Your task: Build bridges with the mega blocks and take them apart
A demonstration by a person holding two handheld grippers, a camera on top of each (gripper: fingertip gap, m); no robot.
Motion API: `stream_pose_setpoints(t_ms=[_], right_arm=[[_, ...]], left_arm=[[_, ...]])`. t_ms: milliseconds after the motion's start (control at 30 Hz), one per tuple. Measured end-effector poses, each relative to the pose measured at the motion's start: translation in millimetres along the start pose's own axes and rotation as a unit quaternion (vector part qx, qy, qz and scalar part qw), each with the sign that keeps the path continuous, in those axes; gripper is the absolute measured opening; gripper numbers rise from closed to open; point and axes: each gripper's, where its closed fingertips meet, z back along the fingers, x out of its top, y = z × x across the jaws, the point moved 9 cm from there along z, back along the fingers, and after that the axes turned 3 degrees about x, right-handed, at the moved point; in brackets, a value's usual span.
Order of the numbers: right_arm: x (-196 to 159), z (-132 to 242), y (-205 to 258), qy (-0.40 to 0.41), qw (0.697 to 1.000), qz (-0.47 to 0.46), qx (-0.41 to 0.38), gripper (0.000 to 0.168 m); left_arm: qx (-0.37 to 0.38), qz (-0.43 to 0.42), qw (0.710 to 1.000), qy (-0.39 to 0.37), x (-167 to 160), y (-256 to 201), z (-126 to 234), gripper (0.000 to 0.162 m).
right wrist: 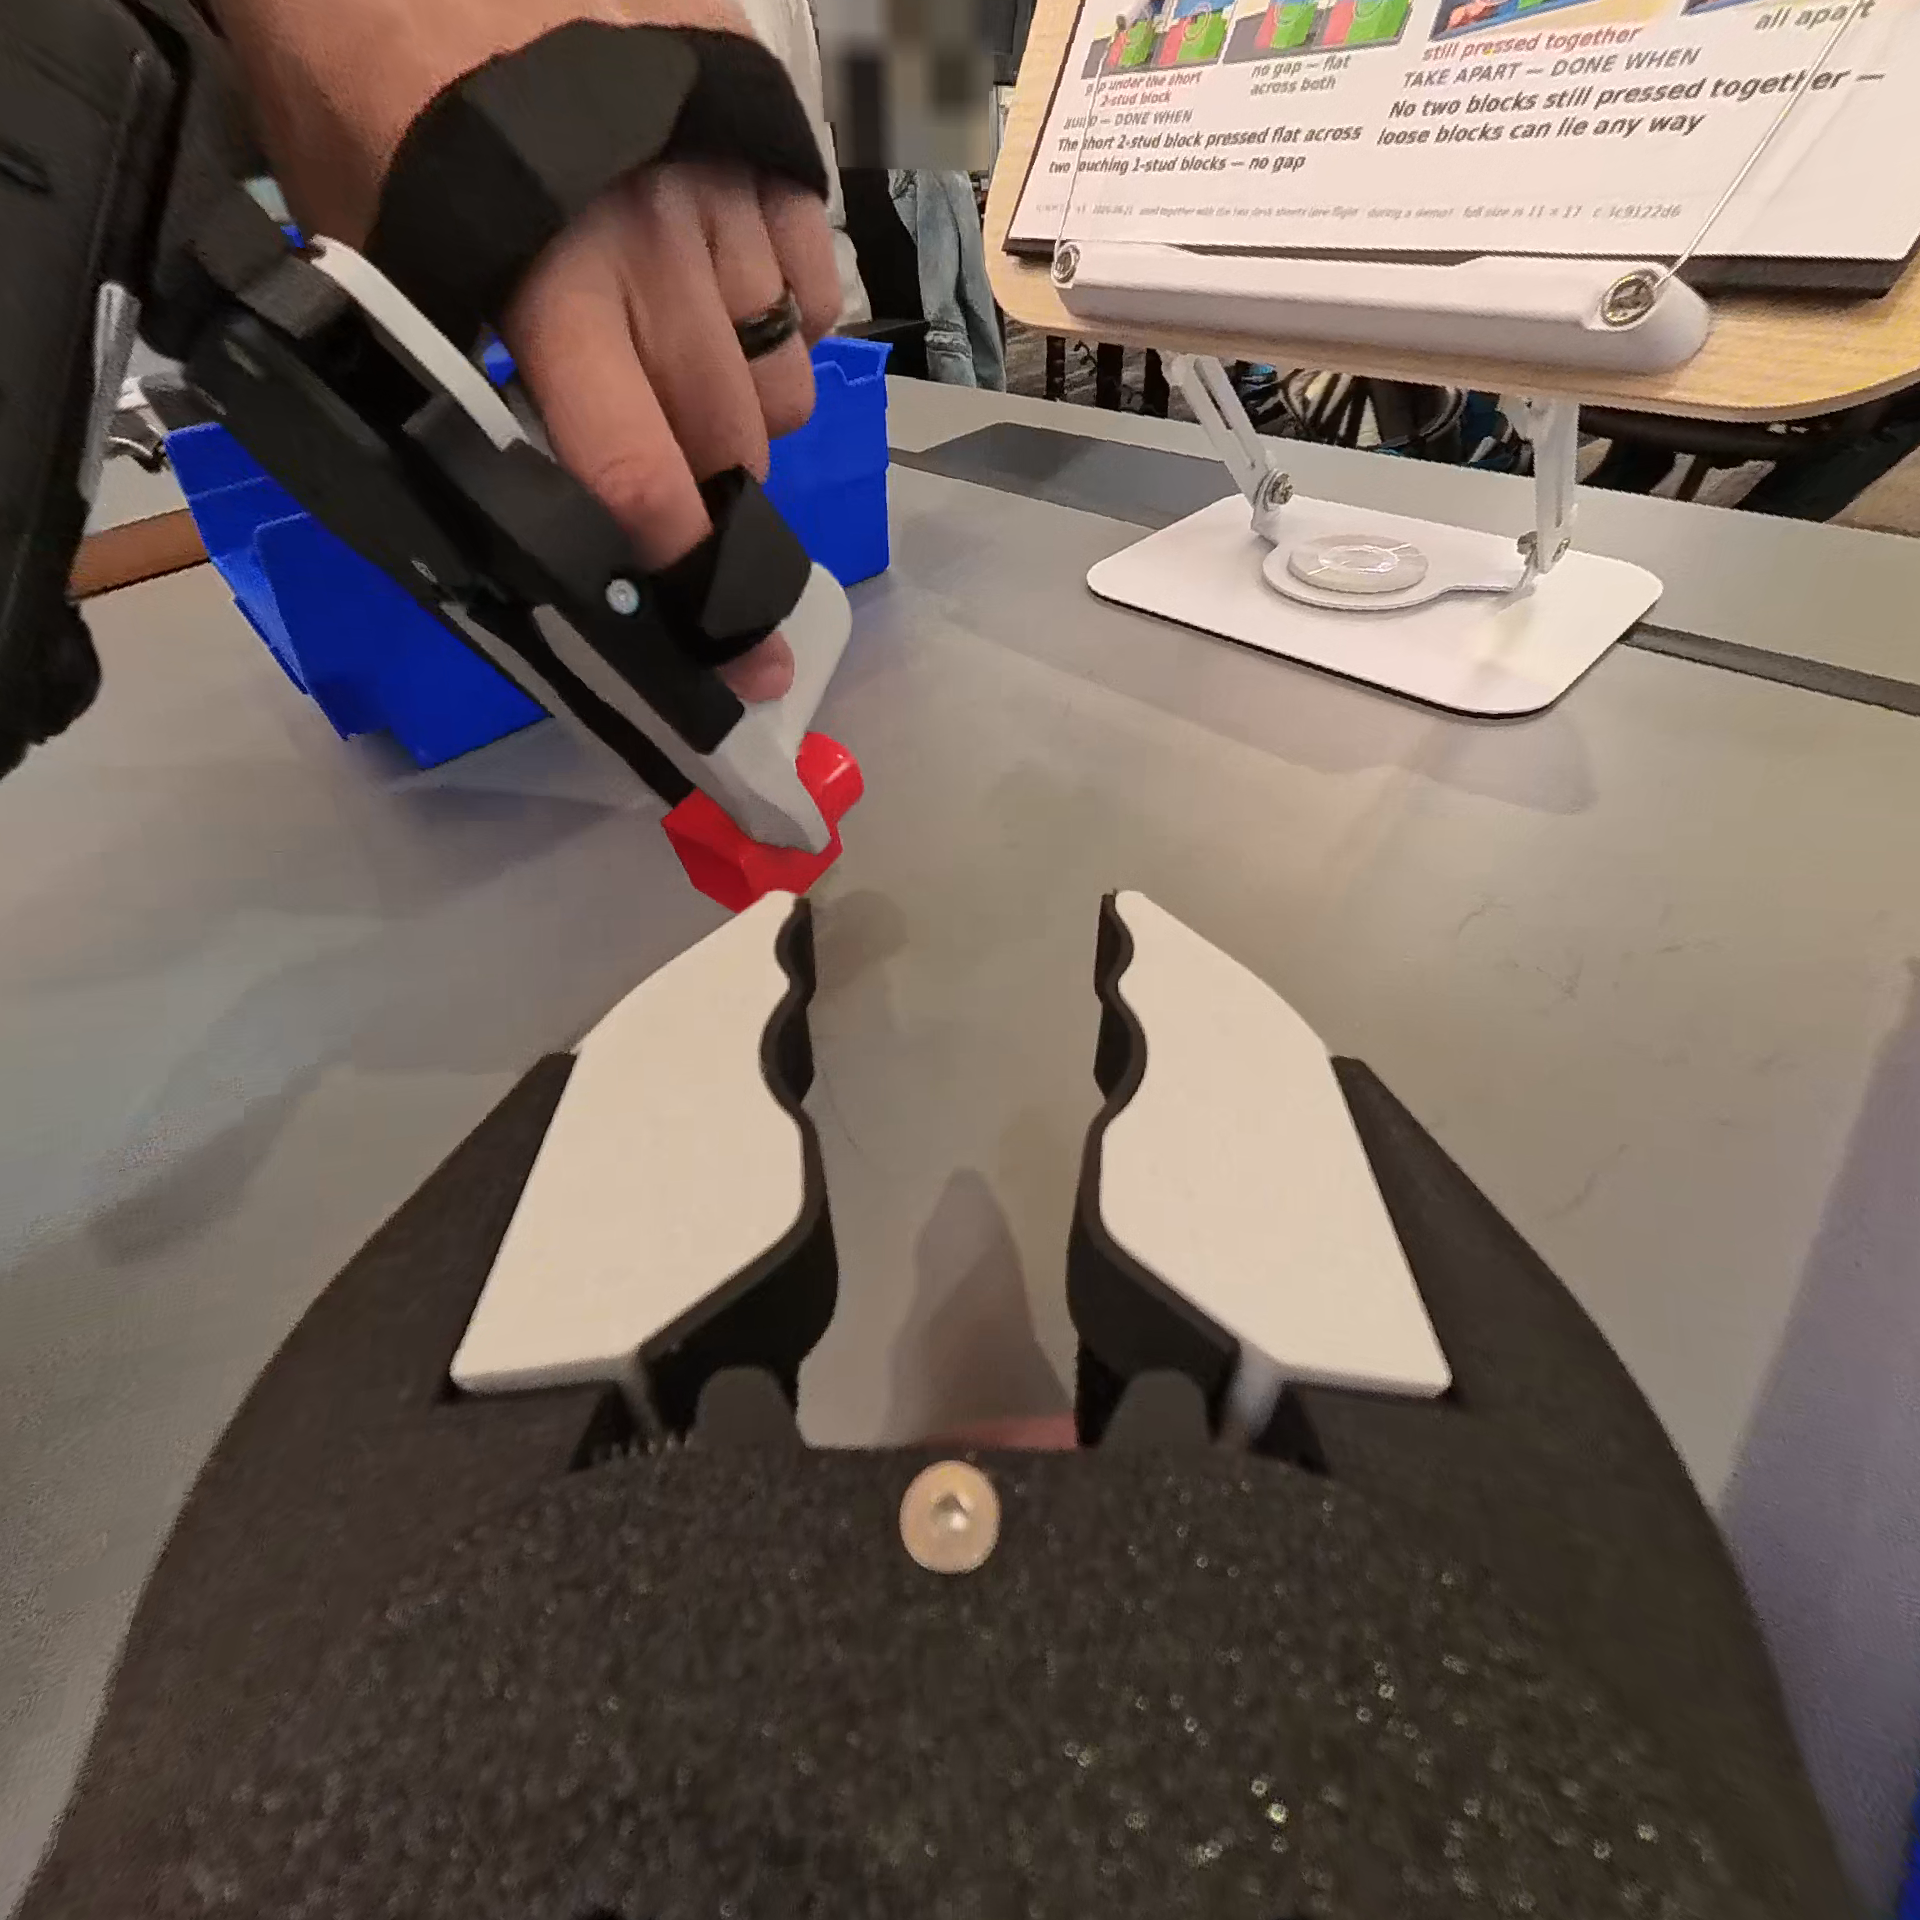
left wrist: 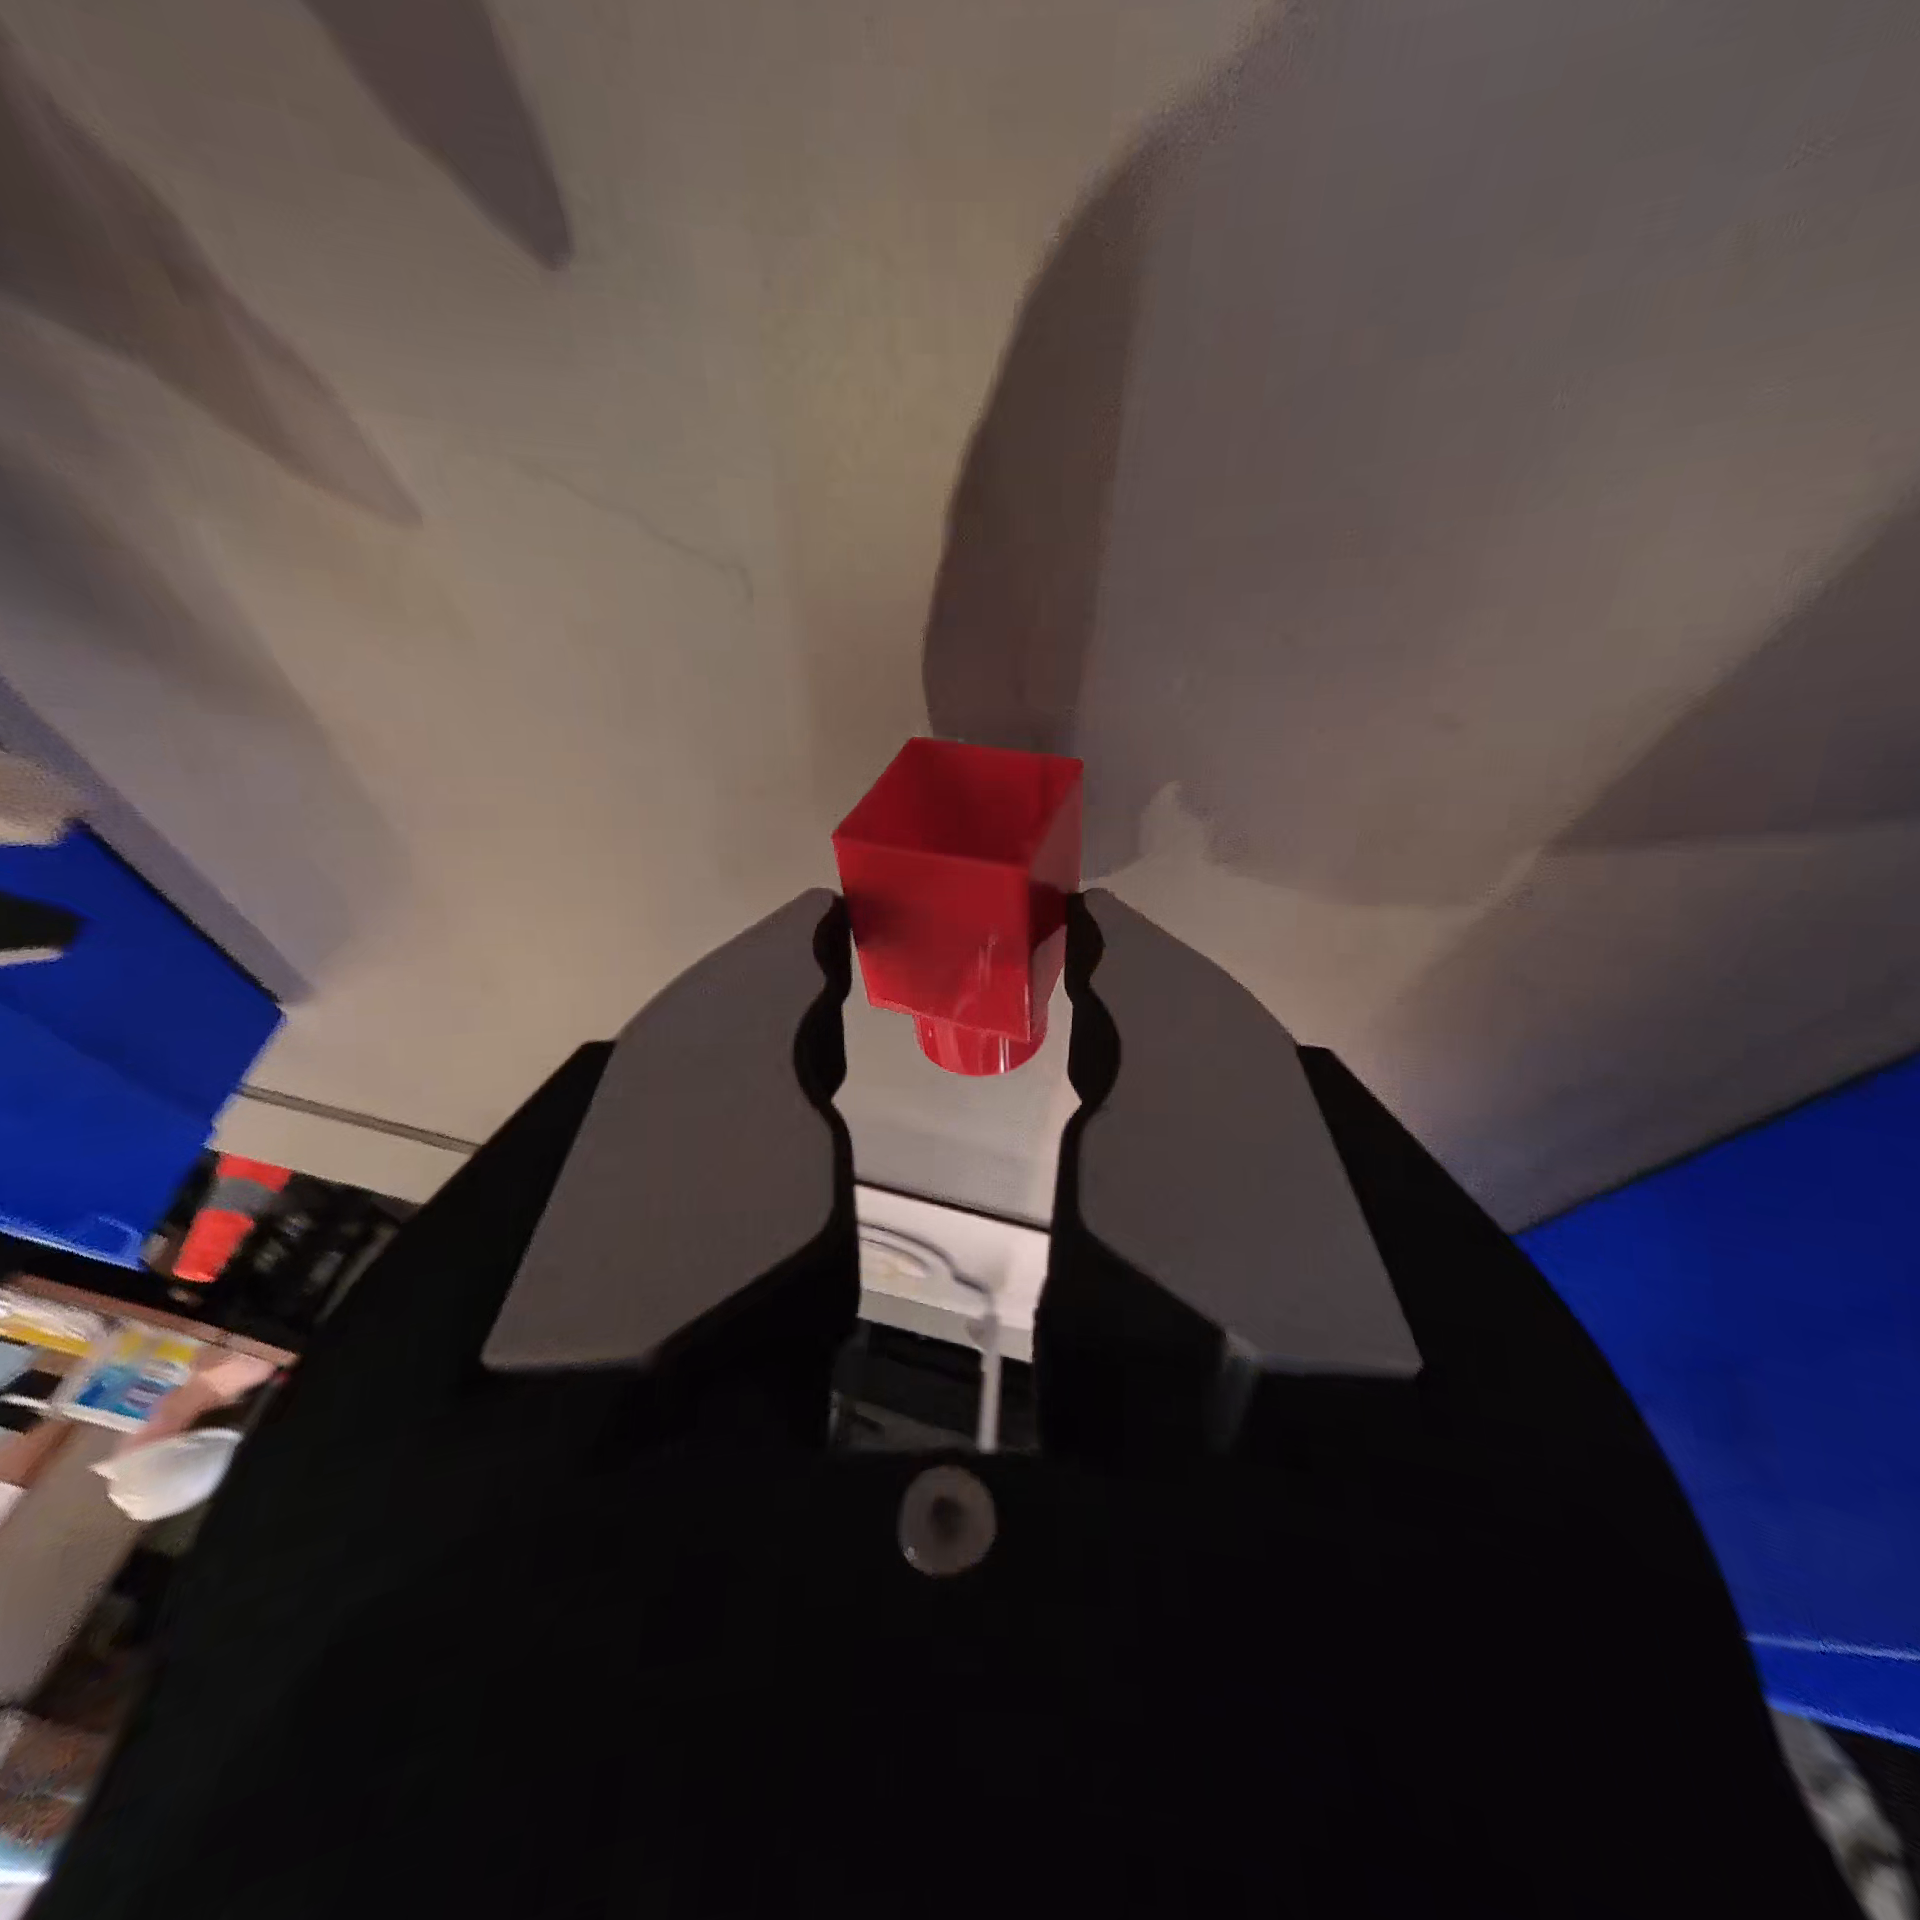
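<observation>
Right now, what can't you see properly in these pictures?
- Blue bin: inside hidden by its wall and the left gripper, right wrist view.
- Red block: whether it touches the table; fingers cover part of it in both views.
- Other blocks: none in view.
- Left wrist view's background: blurred.

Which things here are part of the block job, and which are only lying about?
Job:
red block, held on its side in the left gripper
right gripper, jaws apart, empty

Lying about:
blue bin
white stand with instruction sheet
</observation>
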Motion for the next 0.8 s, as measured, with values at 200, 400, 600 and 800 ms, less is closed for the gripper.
stream_pose_setpoints(t_ms=[200,400,600,800], right_arm=[[-0.6,0.7,-2.3,0.001,1.0,-0.018,0.009,0.052],[-1.1,1.1,-3.5,0.002,1.0,-0.025,0.011,0.052],[-1.4,0.7,-4.4,0.001,0.999,-0.038,0.018,0.052],[-1.4,-5.0,-1.5,0.01,0.999,-0.037,0.027,0.052]], left_arm=[[-0.011,-0.017,1.0,-0.001,-1.8,-1.1,-7.2,0.04],[-0.017,0.078,0.993,0.09,-26.9,-16.4,13.9,0.049],[0.125,0.444,0.864,0.202,-100.6,-55.5,97.9,0.043],[0.071,0.787,0.569,0.229,-143.1,-194.0,118.2,0.06]])
